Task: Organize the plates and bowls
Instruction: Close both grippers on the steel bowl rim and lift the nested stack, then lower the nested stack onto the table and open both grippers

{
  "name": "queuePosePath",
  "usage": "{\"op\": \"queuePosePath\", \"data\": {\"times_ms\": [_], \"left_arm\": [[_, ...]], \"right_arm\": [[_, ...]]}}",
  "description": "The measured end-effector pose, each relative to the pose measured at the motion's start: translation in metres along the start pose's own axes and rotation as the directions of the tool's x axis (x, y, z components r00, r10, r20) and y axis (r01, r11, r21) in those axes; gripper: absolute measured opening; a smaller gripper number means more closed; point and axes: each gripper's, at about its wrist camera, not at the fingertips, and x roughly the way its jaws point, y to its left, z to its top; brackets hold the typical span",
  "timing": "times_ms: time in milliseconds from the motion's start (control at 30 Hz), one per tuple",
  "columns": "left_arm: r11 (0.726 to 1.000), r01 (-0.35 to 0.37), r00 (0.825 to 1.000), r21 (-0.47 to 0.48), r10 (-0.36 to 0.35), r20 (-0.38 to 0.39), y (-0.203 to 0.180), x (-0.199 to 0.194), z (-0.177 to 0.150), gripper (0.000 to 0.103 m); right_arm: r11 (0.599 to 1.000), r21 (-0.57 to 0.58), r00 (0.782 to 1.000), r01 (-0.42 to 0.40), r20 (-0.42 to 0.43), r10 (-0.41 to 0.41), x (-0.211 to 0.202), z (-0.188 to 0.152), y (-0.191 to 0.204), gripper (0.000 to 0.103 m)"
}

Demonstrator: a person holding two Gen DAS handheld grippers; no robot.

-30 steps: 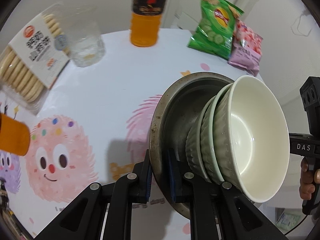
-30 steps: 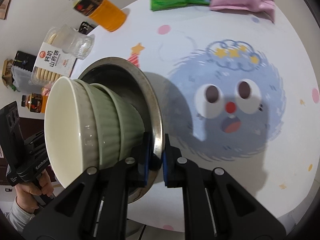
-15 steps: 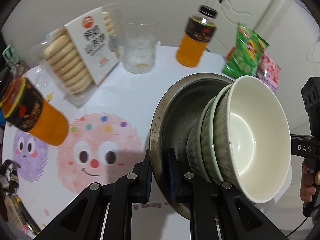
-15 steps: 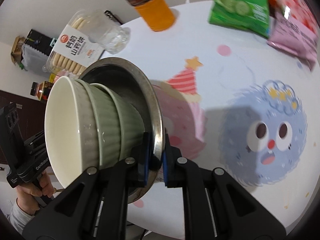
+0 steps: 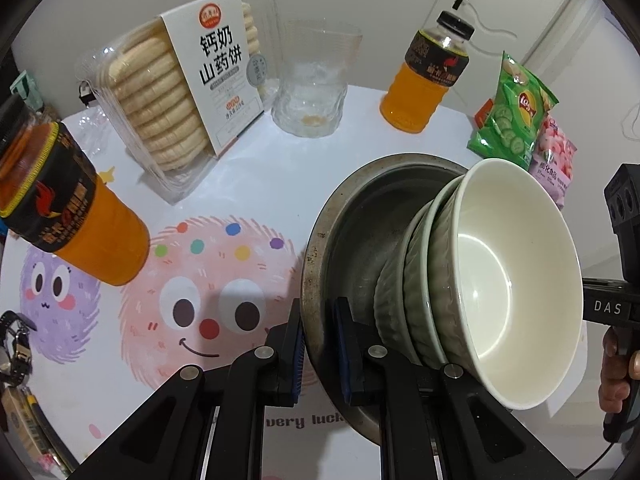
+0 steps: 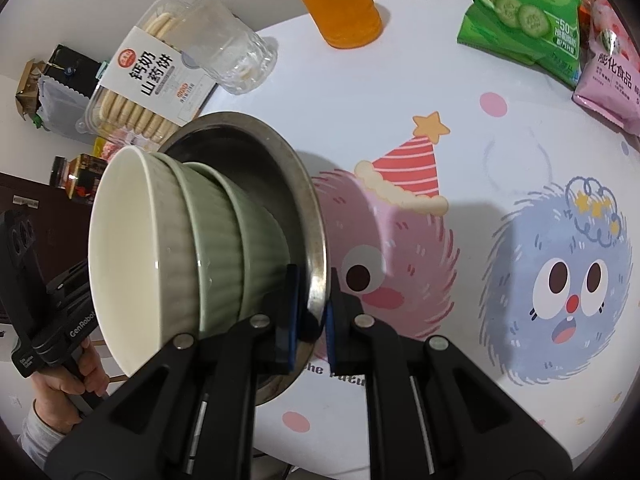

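Note:
A metal plate (image 5: 352,216) carries a stack of three ribbed green bowls (image 5: 504,280). My left gripper (image 5: 318,348) is shut on the plate's rim at one side. My right gripper (image 6: 314,312) is shut on the rim of the same plate (image 6: 308,216) at the opposite side, with the bowl stack (image 6: 160,248) to its left. The plate is held in the air above the white cartoon-printed table (image 5: 248,168). The bowls sit nested inside one another on the plate.
On the table stand a biscuit box (image 5: 180,92), a clear glass (image 5: 316,84), two orange drink bottles (image 5: 428,80) (image 5: 68,216), a green chip bag (image 5: 512,108) and a pink snack bag (image 5: 554,156). The table edge runs near the bottom of the right wrist view (image 6: 480,452).
Both grippers have carried the plate and bowls to the left across the table. The biscuit box, glass and near orange bottle have come closer in view; the grip has not changed.

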Motion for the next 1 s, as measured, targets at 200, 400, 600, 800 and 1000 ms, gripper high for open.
{"op": "queuePosePath", "data": {"times_ms": [200, 400, 600, 800, 1000], "left_arm": [[1.000, 0.009, 1.000, 0.005, -0.009, -0.021, -0.003, 0.014, 0.000, 0.013], [1.000, 0.014, 0.999, -0.013, -0.015, -0.028, -0.004, 0.031, -0.008, 0.013], [1.000, 0.008, 1.000, -0.019, -0.008, -0.026, -0.005, 0.031, -0.007, 0.013], [0.992, -0.094, 0.995, -0.081, 0.095, 0.017, 0.013, 0.007, -0.003, 0.091], [0.988, -0.081, 0.995, -0.134, 0.088, 0.045, 0.022, -0.010, -0.004, 0.103]], "right_arm": [[1.000, 0.016, 1.000, 0.007, -0.006, -0.007, 0.008, 0.000, -0.009, 0.013], [0.999, 0.024, 1.000, 0.026, -0.016, -0.026, 0.022, -0.003, -0.018, 0.013], [0.999, 0.033, 1.000, -0.003, -0.009, 0.003, 0.023, -0.006, -0.024, 0.013], [0.994, 0.107, 0.997, 0.034, 0.058, -0.040, -0.002, -0.004, -0.037, 0.061], [0.979, 0.200, 0.994, -0.040, 0.107, 0.019, -0.031, -0.003, -0.062, 0.103]]}}
